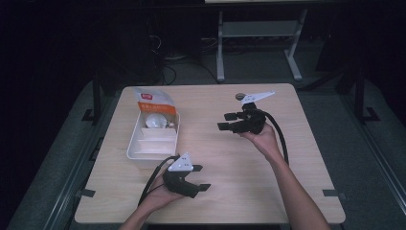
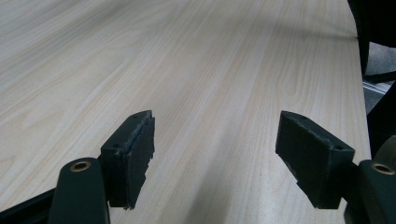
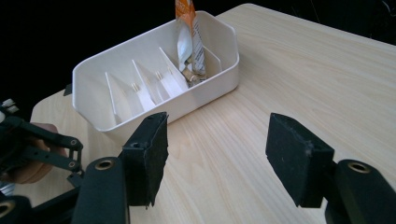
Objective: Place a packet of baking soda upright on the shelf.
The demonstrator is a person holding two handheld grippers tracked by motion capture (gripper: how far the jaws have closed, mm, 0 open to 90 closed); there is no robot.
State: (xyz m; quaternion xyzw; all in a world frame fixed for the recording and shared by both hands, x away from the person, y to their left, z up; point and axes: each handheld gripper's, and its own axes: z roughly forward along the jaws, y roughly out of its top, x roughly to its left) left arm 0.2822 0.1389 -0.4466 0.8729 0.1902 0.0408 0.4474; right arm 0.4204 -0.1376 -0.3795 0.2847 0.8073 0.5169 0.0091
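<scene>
A white box (image 1: pixel 139 155) with several dividers stands on the left half of the wooden table (image 1: pixel 287 158). An orange and white packet (image 1: pixel 154 109) stands upright in its far compartment. My left gripper (image 1: pixel 201 177) hovers near the front edge, just right of the box's near end, open and holding nothing. In its own view the left gripper (image 2: pixel 217 140) looks over bare wood. My right gripper (image 1: pixel 225 121) hangs over the table's middle, open, pointing left at the box. The right gripper (image 3: pixel 217 140) faces the box (image 3: pixel 205 95) and packet (image 3: pixel 189 37), with the left gripper (image 3: pixel 72 161) at far left.
A small dark round thing (image 1: pixel 239 96) lies near the table's far edge, behind the right gripper. Bare wood stretches across the right half and front of the table. Beyond the far edge stand the legs of a white frame (image 1: pixel 220 52) on a dark floor.
</scene>
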